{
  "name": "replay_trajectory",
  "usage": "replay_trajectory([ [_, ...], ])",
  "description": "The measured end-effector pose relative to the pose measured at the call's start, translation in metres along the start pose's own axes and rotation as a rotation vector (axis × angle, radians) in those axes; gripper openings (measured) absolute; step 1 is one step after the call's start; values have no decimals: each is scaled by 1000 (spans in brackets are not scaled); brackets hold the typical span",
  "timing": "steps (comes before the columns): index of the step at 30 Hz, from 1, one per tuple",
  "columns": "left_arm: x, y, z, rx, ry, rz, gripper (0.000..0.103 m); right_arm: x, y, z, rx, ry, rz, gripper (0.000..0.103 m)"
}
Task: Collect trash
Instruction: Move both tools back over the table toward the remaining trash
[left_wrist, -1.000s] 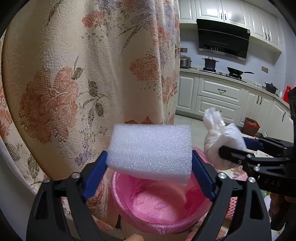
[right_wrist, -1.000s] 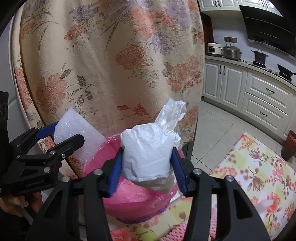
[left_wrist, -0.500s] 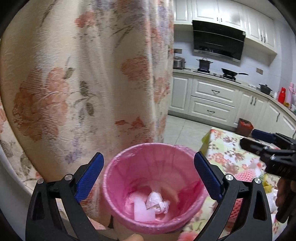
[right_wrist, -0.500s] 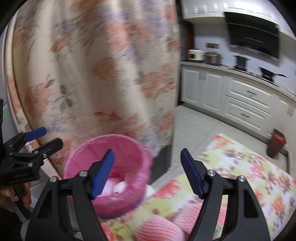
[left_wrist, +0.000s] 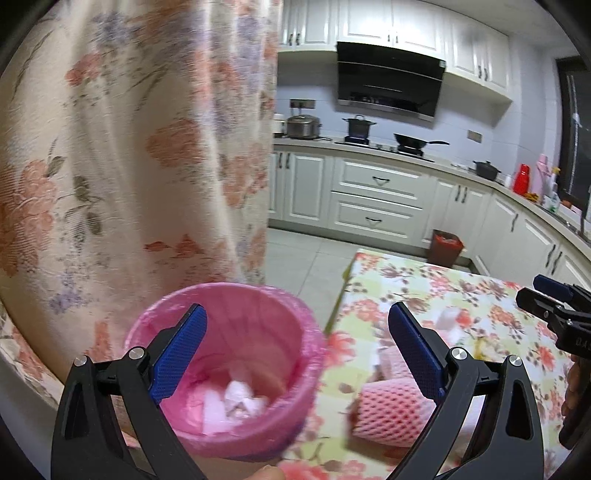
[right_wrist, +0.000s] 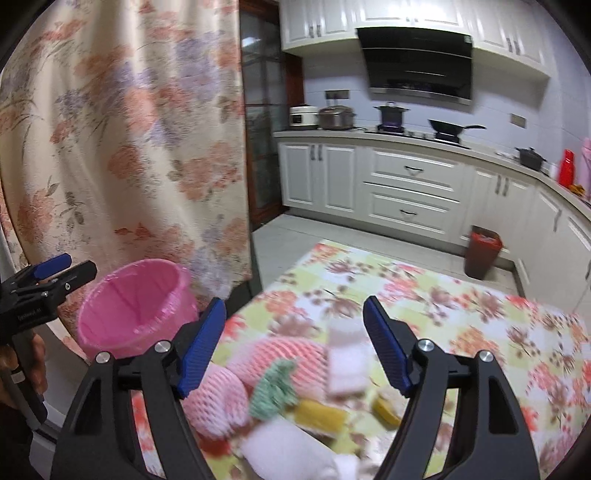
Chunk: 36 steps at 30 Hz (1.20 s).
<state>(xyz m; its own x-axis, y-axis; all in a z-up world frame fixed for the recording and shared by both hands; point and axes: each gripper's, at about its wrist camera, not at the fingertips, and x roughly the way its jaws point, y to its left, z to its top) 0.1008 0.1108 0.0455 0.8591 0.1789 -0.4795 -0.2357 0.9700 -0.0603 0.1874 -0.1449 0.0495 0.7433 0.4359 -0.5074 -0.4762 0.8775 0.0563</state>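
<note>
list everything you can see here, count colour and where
pink lined trash bin: one, pink, beside the table's edge, white scraps inside
floral tablecloth table: one, yellow and pink
pink foam fruit nets: at least two, pink, on the table
green foam net: one, green, among the nets
yellow scraps: two or so, yellow, near table edge
white foam pieces: several, white, on the table
floral curtain: one, cream, behind the bin
dark red floor bin: one, by the cabinets
left tool: one, black with blue pads, open, empty
right tool: one, same, open, empty, jaws just opening
</note>
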Motion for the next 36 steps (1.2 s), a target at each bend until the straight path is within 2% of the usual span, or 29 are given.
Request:
replay_trajectory([
  [10, 1, -55, -17, 56, 33, -79, 94, -38, -47, -36, 65, -15, -96, 77],
  [21, 8, -88, -36, 86, 73, -125, 94, -58, -81, -76, 134, -4, -184, 80],
  [36, 25, -105, -65, 103, 137, -153, 94, -67, -81, -119, 148, 18, -216, 83],
])
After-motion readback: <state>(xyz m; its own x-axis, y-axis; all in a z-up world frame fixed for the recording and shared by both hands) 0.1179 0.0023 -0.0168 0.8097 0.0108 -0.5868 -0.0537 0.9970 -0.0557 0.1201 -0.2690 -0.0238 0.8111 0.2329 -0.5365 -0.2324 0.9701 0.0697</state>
